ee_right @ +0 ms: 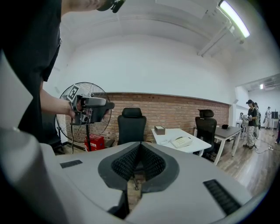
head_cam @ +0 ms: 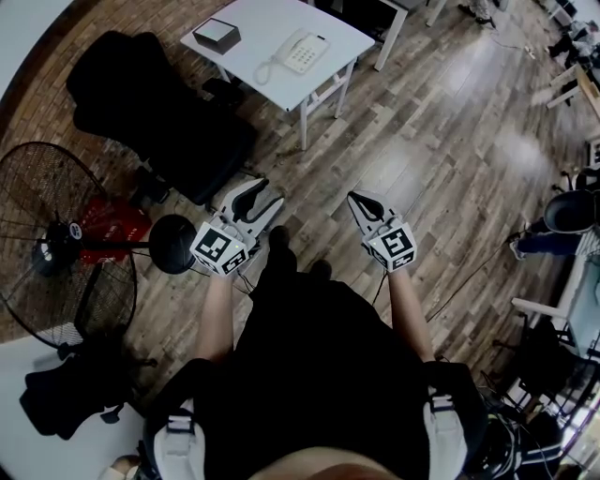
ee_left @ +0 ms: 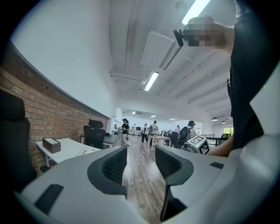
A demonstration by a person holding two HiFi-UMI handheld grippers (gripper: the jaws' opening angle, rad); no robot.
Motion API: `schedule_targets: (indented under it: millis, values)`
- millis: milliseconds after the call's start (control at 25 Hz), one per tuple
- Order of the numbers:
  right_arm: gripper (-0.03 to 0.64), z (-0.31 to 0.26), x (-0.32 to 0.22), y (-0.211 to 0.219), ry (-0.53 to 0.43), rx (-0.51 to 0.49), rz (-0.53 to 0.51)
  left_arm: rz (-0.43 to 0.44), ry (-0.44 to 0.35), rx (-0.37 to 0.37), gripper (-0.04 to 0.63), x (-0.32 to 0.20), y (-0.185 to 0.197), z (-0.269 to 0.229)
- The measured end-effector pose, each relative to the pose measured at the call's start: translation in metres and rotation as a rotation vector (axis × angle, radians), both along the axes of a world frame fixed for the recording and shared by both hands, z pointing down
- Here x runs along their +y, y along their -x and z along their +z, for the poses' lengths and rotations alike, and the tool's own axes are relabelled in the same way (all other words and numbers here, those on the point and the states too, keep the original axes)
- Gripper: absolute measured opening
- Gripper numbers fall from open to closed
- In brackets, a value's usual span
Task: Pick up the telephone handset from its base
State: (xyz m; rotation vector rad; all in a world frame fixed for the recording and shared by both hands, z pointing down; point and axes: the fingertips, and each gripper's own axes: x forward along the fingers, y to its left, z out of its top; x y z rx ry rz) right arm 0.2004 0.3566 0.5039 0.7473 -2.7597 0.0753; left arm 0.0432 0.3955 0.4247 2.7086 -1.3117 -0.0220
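Presently | handset (head_cam: 290, 43) on base (head_cam: 310, 54), mid-table (head_cam: 258, 21) | likely light, stiff, slick; take its middle | left tongs (head_cam: 266, 194) spread, empty | right tongs (head_cam: 356, 199) pressed together

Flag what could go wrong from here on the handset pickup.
1. The right gripper has its jaws together; reaching the handset like that would likely push it rather than grip it. The left gripper is open and empty.
2. The coiled cord ties the handset to the telephone base; a quick lift may drag the base across the table.
3. The black chair and fan crowd the left of the approach.
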Motion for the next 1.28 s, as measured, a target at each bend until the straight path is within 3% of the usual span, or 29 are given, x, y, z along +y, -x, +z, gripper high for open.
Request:
schedule_targets:
  millis: [160, 280, 760, 1280]
  values:
    - [-0.002, 0.003, -0.006, 0.005, 0.006, 0.011, 0.001, -0.014, -0.006, 0.018, 0.373, -0.011, 0.009, -0.003]
    - [-0.002, 0.005, -0.009, 0.009, 0.010, 0.020, -0.002, -0.019, -0.002, -0.016, 0.418, -0.016, 0.014, -0.002]
    - [-0.002, 0.015, -0.034, 0.027, 0.037, 0.036, 0.013, -0.041, 0.022, -0.039, 0.425, -0.041, 0.043, 0.010]
    - [-0.002, 0.013, -0.083, 0.058, 0.015, 0.056, 0.064, -0.030, -0.007, -0.028, 0.425, -0.100, 0.093, 0.005]
